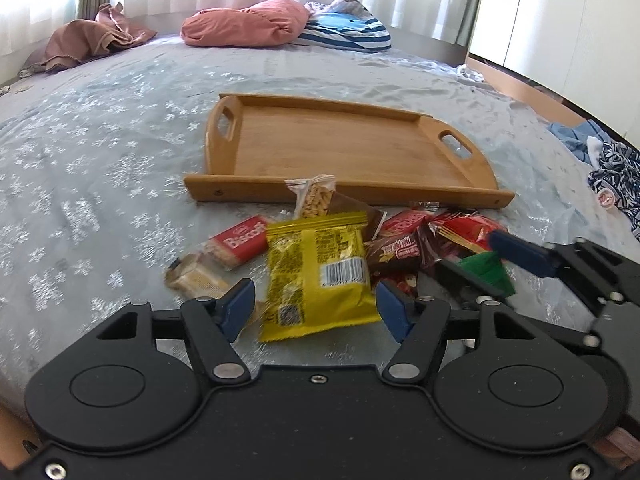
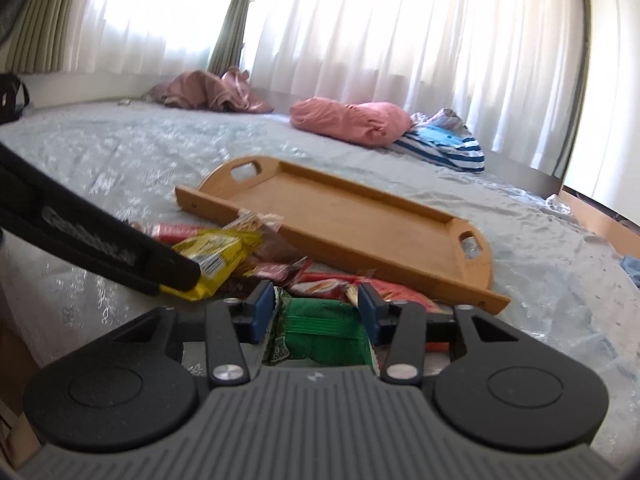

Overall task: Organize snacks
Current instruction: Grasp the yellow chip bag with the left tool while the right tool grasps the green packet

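bed: we work on a soft, pale quilted spread with shiny snowflake print; it gives under load, so nothing sits flat.
tray: wooden tray, smooth, low-walled, cut-out handles, nothing in it; lies just beyond the snack pile.
step: we judge this the first pick, none of the snacks sorted yet.
pile: crinkly foil and plastic packs heaped against the tray's near wall, overlapping.
left gripper: spread wide, straddling the yellow pack, pads not touching it. Flat, puffy, slippery film.
right gripper: blue pads bracket the green pack; we cannot tell if they pinch it yet.
Biscoff bar: small, rigid, red wrapper, left of the yellow pack.
next: we'd close on each pack, lift clear of neighbours, carry over the tray wall.
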Available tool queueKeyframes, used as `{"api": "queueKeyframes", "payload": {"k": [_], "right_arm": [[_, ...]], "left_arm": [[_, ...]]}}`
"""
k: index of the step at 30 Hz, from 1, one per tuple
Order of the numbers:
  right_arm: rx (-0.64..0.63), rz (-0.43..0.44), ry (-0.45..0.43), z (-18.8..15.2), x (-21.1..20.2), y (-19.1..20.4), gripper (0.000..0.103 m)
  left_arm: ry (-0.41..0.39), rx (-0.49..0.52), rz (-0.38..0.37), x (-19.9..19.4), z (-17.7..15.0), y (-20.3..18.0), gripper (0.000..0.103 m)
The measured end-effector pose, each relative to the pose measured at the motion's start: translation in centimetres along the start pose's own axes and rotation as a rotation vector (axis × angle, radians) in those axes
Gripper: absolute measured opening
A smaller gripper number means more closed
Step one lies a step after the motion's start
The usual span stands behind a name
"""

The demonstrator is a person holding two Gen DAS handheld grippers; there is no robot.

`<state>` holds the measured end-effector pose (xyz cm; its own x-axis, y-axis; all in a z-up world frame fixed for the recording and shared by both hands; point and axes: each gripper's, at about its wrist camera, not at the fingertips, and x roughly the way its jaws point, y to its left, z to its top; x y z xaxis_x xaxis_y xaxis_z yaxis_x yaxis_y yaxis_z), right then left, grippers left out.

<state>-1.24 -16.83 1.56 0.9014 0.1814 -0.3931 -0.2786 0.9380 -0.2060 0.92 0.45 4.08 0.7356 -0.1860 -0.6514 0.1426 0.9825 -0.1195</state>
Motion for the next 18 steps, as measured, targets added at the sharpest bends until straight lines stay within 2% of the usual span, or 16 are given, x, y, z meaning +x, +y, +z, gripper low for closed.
{"api": "queueKeyframes", "payload": {"k": [5,9,11,12,14,16,18], "right_arm": [[0.013,-0.034,-0.006,-0.2,-0.6,-1.0,0.05],[0.035,-0.057,-0.003,-0.6,-1.0,-1.7,0.05],[0.045,-0.072,-0.003,-0.7,-1.1,-2.1,0.05],[0.048,-0.079,-0.003,-0.8,-1.2,-2.2,0.05],[0.057,-0.095,-0.006,-0.9,-1.4,-2.6,0.05],[0.072,-0.107,-0.007,-0.9,-1.5,-3.1,0.05],[0.085,-0.114,-0.003,-1.1,-1.6,-3.4,0.05]], "left_arm": [[-0.004,0.01,0.027,1.4,0.3,-0.4,0.064],[-0.02,0.021,0.062,2.1,0.0,-0.7,0.073],[-0.023,0.024,0.074,2.4,-0.3,-0.9,0.073],[-0.017,0.021,0.07,2.5,-0.4,-0.8,0.071],[0.001,0.006,0.045,2.8,-0.5,-0.7,0.058],[-0.003,-0.014,0.033,2.8,-0.6,-0.5,0.053],[-0.009,-0.008,0.031,2.6,-0.6,-0.6,0.053]]}}
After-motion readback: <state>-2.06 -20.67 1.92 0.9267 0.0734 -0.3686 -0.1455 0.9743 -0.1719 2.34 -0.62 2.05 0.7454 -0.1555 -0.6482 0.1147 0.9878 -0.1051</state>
